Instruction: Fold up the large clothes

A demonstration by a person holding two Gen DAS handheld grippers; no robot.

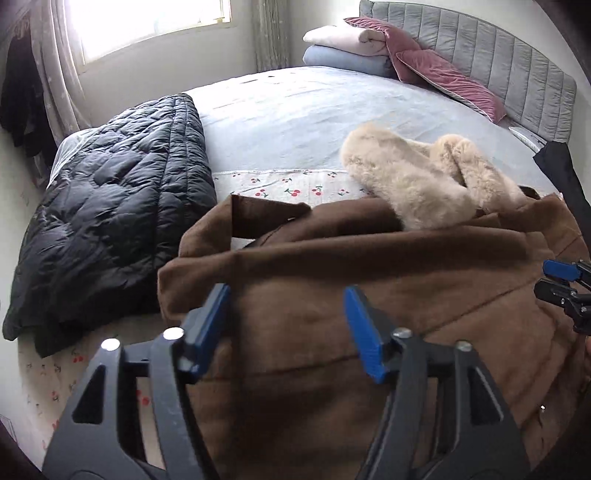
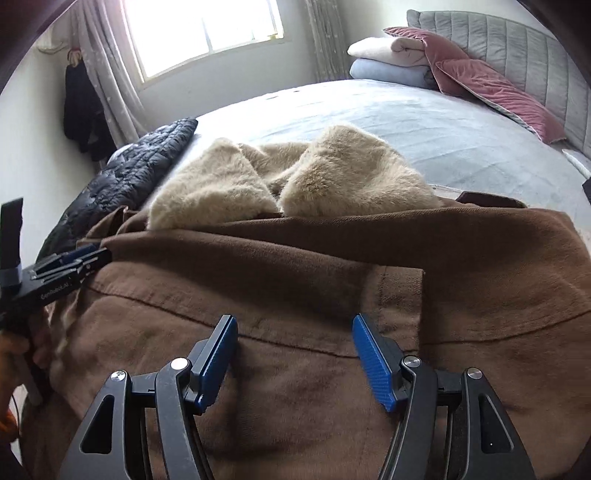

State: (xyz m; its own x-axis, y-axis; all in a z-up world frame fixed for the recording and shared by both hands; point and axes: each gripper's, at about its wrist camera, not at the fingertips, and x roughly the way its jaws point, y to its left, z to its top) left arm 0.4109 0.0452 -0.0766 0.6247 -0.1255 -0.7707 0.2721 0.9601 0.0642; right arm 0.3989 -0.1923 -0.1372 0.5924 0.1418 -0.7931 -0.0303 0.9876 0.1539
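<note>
A large brown coat (image 1: 369, 295) with a beige fur collar (image 1: 406, 184) lies on the bed, its sleeves folded across the body. My left gripper (image 1: 286, 295) hovers open over the coat's left part, nothing pinched between its blue pads. In the right wrist view the same coat (image 2: 295, 266) fills the foreground, with the fur collar (image 2: 295, 173) beyond it. My right gripper (image 2: 293, 321) stands open above the coat's middle, its pads clear of the cloth. The left gripper (image 2: 74, 262) also shows at the coat's left edge.
A folded black quilted jacket (image 1: 110, 214) lies at the bed's left side. Folded blankets (image 1: 347, 48) and pink pillows (image 1: 443, 74) are stacked against the grey headboard (image 1: 498, 55). The pale blue bedspread (image 1: 295, 118) stretches beyond the coat. A window (image 2: 203, 33) and curtains stand behind.
</note>
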